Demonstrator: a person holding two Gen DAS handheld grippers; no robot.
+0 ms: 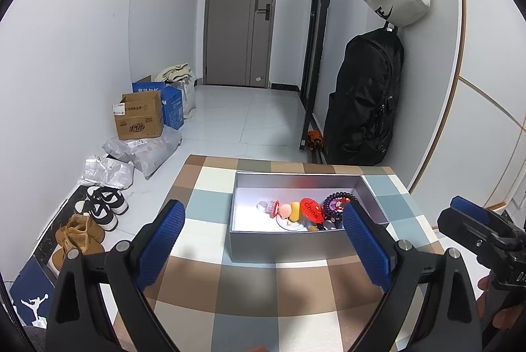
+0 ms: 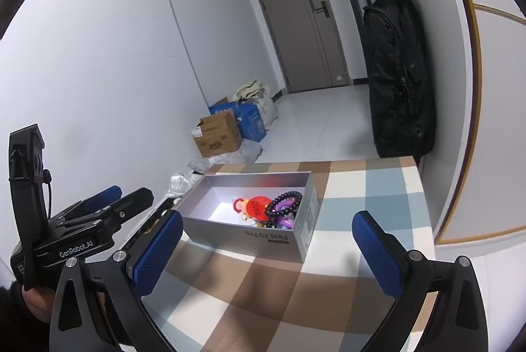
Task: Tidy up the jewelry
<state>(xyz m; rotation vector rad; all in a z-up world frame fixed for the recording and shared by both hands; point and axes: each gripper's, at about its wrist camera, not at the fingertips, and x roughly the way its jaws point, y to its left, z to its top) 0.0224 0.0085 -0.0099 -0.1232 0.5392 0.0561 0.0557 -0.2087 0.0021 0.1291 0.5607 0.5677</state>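
From the left wrist view, the left tongs [image 1: 263, 237] hang spread wide and empty above the checked table [image 1: 203, 207], and just ahead of them the grey box [image 1: 282, 243] holds the jewelry bunched at its right end: a red "China" badge [image 1: 310, 210], a dark bead bracelet [image 1: 340, 199] and some pink and yellow trinkets. From the right wrist view, the right tongs [image 2: 268, 248] are equally agape and holding nothing, the same box [image 2: 259, 238] sitting ahead and slightly left, the bead bracelet [image 2: 284, 204] nearest its right wall. With the table otherwise bare, I judge the gathering finished or nearly so; any next move means reaching down into the box.
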